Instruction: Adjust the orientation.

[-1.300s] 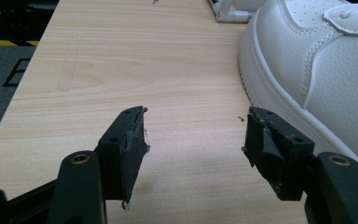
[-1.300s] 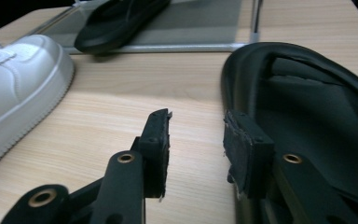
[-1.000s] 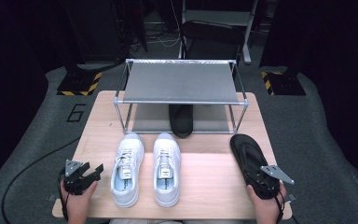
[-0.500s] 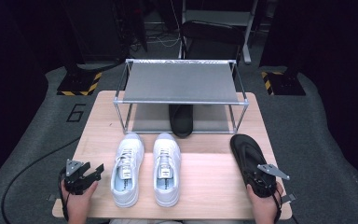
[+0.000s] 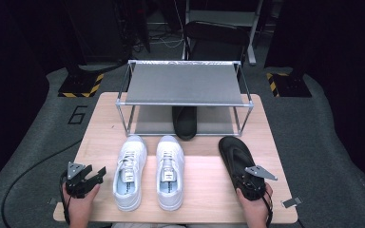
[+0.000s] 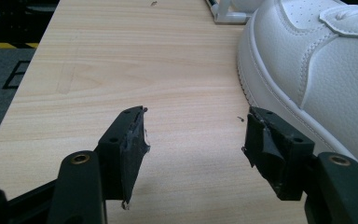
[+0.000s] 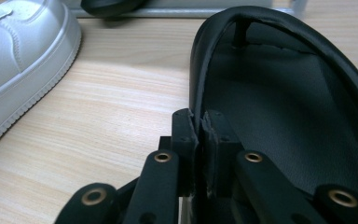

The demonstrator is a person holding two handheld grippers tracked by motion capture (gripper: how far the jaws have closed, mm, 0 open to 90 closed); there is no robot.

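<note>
- Black jaws of the right gripper point(image 7: 196, 140) have just been closing and are clamped on the heel rim of the black sandal point(image 5: 235, 156), which lies at the table's point(image 5: 204, 190) right side.
- Left gripper point(image 6: 193, 140) is held with jaws apart over bare wood, beside the white sneakers point(image 5: 149, 171).
- Farther back, a second black sandal point(image 5: 184, 122) is seen under the metal rack point(image 5: 184, 83).
</note>
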